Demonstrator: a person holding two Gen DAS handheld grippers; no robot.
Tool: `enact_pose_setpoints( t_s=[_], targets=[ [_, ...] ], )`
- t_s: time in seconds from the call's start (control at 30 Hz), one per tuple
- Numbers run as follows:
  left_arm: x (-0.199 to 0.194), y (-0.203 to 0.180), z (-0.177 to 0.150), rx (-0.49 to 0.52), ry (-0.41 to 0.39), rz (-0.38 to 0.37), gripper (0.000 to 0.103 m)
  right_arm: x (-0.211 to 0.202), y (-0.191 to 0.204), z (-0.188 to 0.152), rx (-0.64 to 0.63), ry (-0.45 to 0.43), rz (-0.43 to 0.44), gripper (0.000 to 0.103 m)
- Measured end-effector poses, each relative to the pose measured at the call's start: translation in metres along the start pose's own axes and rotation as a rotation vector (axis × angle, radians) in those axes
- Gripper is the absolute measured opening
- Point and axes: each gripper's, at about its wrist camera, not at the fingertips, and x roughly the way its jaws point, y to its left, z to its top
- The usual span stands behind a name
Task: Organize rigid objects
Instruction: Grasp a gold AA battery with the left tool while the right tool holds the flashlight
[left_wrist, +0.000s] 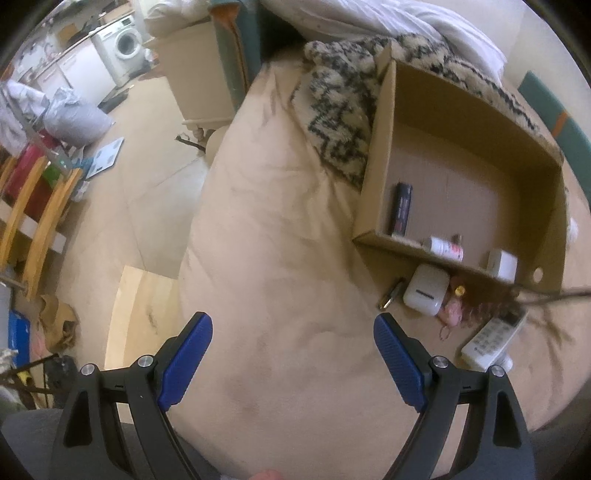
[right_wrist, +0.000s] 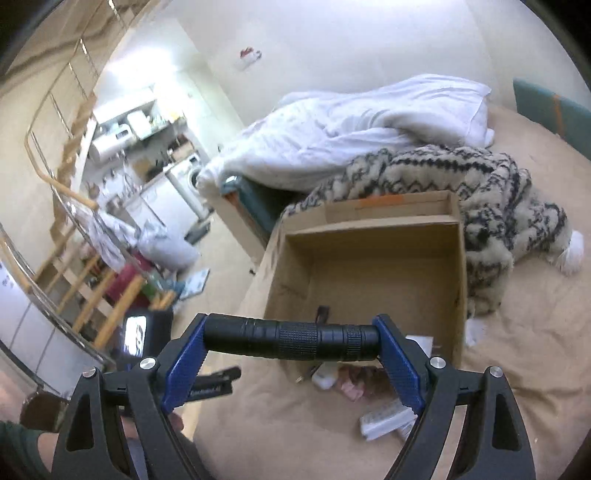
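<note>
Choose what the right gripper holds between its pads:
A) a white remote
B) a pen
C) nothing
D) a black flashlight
D: in the right wrist view the black flashlight lies crosswise with one end against each blue pad of the right gripper, above the cardboard box.

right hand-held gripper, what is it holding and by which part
A black flashlight, held crosswise by its two ends between the pads of the right hand-held gripper.
</note>
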Motion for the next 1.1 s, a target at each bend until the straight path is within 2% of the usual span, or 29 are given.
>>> enact_pose_setpoints(
  t_s=[0.13, 0.37, 0.5, 0.57, 0.6, 0.67, 0.7, 0.73, 0.87, 0.97, 1.1],
  targets=[
    [0.009, -0.010, -0.005, 0.052, 0.013, 0.018, 0.088, 0.013, -0.027, -0.001, 0.077, -0.007, -0.077, 0.093],
    [0.027, -0.023, -0.003, 0.126, 0.059, 0.047, 0.088, 0.020, -0.033, 0.011, 0.137, -0.049, -0.057, 0.093],
    [0.040, -0.030, 0.000, 0.171, 0.098, 0.073, 0.088, 0.020, -0.037, 0.016, 0.188, -0.071, -0.101, 0.093],
    [0.050, -0.041, 0.001, 0.224, 0.126, 0.073, 0.088, 0.019, -0.038, 0.017, 0.198, -0.074, -0.083, 0.093],
    [0.054, -0.048, 0.001, 0.256, 0.131, 0.077, 0.087, 0.019, -0.038, 0.018, 0.213, -0.084, -0.102, 0.093],
    [0.062, -0.062, 0.006, 0.310, 0.128, 0.080, 0.083, 0.020, -0.036, 0.018, 0.210, -0.084, -0.101, 0.093],
    [0.068, -0.071, 0.009, 0.345, 0.128, 0.073, 0.076, 0.020, -0.036, 0.019, 0.210, -0.083, -0.099, 0.093],
    [0.075, -0.081, 0.014, 0.385, 0.131, 0.062, 0.074, 0.019, -0.036, 0.018, 0.211, -0.084, -0.099, 0.093],
    [0.100, -0.110, 0.022, 0.542, 0.161, 0.027, 0.072, 0.018, -0.039, 0.017, 0.225, -0.079, -0.110, 0.093],
    [0.121, -0.121, 0.019, 0.706, 0.154, 0.102, 0.065, 0.016, -0.043, 0.016, 0.259, -0.092, -0.141, 0.093],
    [0.135, -0.108, 0.030, 0.669, 0.208, 0.015, 0.059, 0.015, -0.044, 0.017, 0.281, -0.103, -0.165, 0.093]
  ],
)
